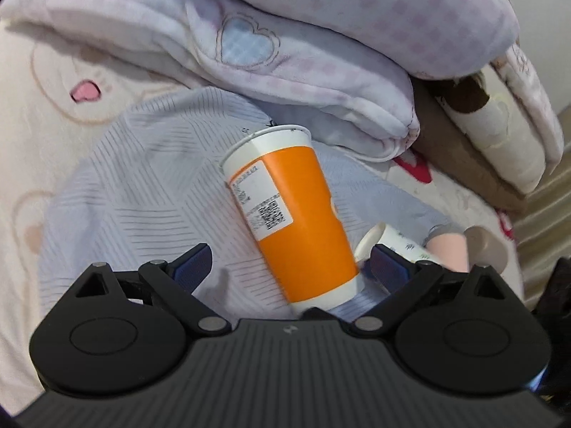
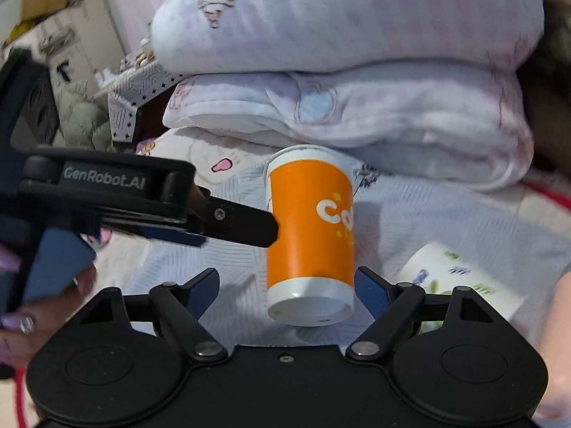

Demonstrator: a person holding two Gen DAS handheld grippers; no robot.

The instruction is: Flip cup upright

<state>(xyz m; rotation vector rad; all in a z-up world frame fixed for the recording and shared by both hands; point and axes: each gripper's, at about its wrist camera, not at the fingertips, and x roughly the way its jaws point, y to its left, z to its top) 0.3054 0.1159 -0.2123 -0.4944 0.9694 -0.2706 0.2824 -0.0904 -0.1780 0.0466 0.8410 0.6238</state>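
Note:
An orange paper cup [image 1: 296,214] with white bands and a printed label lies tilted over a striped pale cloth [image 1: 142,192], base toward me. In the left wrist view its base end sits between the open fingers of my left gripper [image 1: 291,271], close to the right finger. In the right wrist view the cup [image 2: 310,235] sits base toward the camera between the open fingers of my right gripper [image 2: 285,289]. The left gripper [image 2: 249,228] reaches in from the left there, its tip at the cup's side.
A second white paper cup with leaf print [image 2: 460,281] lies on the cloth to the right; it also shows in the left wrist view [image 1: 396,244]. Folded pink-and-white blankets [image 2: 339,107] are stacked behind. Cardboard boxes [image 2: 64,35] stand at far left.

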